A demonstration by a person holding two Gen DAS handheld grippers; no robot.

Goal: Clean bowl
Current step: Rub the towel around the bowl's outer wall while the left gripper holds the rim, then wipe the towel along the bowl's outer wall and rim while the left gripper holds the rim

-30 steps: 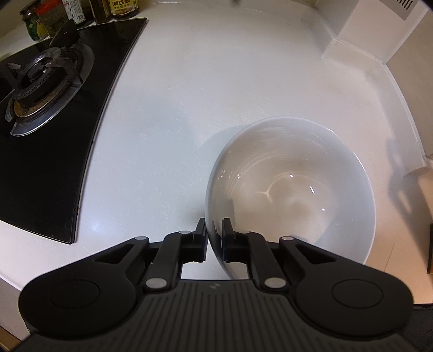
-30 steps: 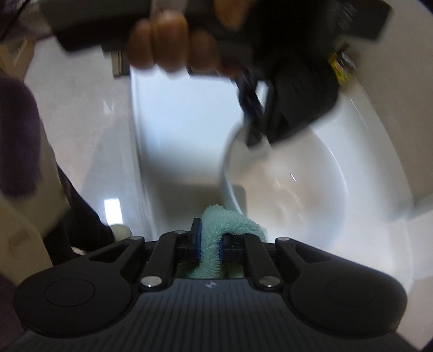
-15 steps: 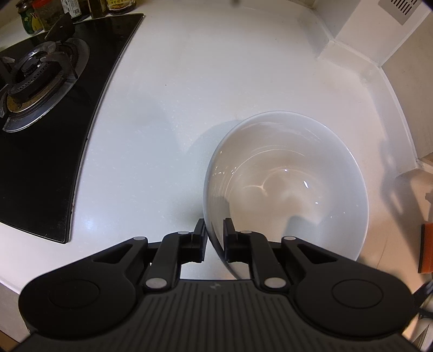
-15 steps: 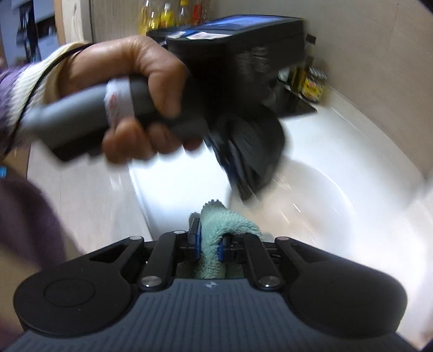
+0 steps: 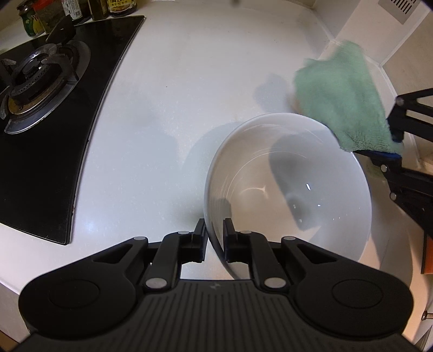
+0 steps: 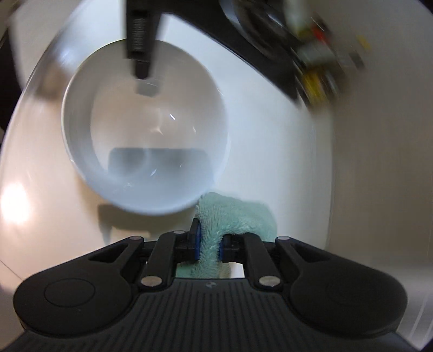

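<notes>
Bowl [image 5: 292,189] sits on the white counter [image 5: 189,81], right of the hob [image 5: 40,121]; left claw [image 5: 214,238] straddles its near rim, one finger outside the wall, one inside, pinching the rim; its jaws have just been easing apart then closing a little, rim between them throughout.

Right claw [image 6: 209,245] is clenched on a green cloth [image 6: 238,216]; cloth bunches up between the blue pads and spills forward onto the counter just beside the bowl's rim; from the right wrist view the bowl [image 6: 146,130] lies ahead and left of that claw, cloth at its edge, not inside it.

Left wrist view only: cloth [image 5: 343,100] hangs over the far right rim, casting a shadow into the bowl; right claw [image 5: 397,146] comes in from the right edge; burner and a row of jars [image 5: 35,19] at the back; bowl interior looks glossy, no visible dirt.

Right wrist view only: left claw [image 6: 142,62] seen from the front, gripping the far rim; background heavily smeared by motion; jars there just a blur.
</notes>
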